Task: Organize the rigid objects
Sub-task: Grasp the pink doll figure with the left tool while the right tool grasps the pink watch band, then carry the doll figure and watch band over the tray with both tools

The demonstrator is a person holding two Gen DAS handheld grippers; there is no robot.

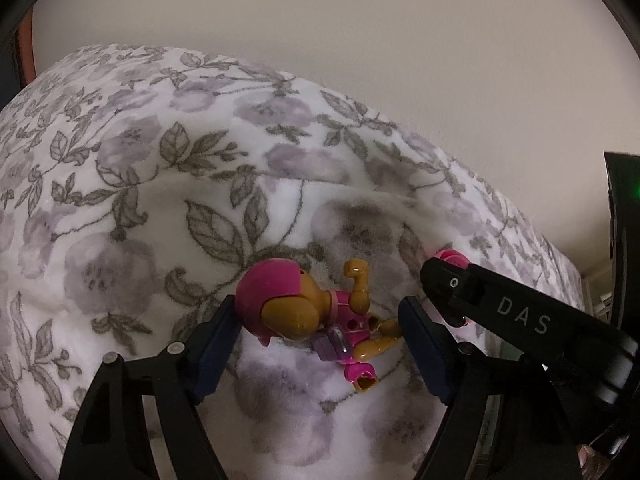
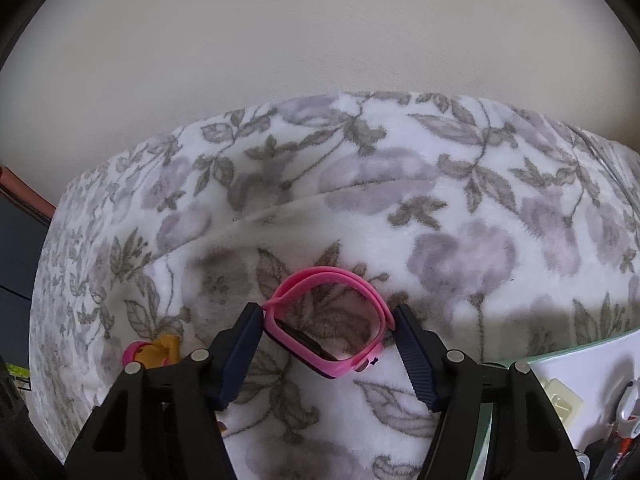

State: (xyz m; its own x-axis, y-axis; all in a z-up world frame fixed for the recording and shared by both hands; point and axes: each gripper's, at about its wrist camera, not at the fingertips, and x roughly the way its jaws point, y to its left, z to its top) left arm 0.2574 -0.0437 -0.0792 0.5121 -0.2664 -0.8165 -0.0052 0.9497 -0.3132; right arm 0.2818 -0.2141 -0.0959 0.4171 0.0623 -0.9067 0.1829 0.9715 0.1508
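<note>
- My left hand-held gripper point(image 1: 318, 322) has its jaws apart around a toy figure point(image 1: 308, 314); the head lies against the left pad, and the right pad sits close by the legs. I cannot tell whether they press.
- The toy figure, with pink helmet and tan limbs, lies on a floral blanket point(image 1: 132, 200).
- My right hand-held gripper point(image 2: 328, 322) brackets a pink watch point(image 2: 332, 320); both pads touch the strap's sides.
- The pink watch lies on the same blanket, strap looped, case nearest the camera.
- A white tray point(image 2: 580, 368) sits at the lower right.
</note>
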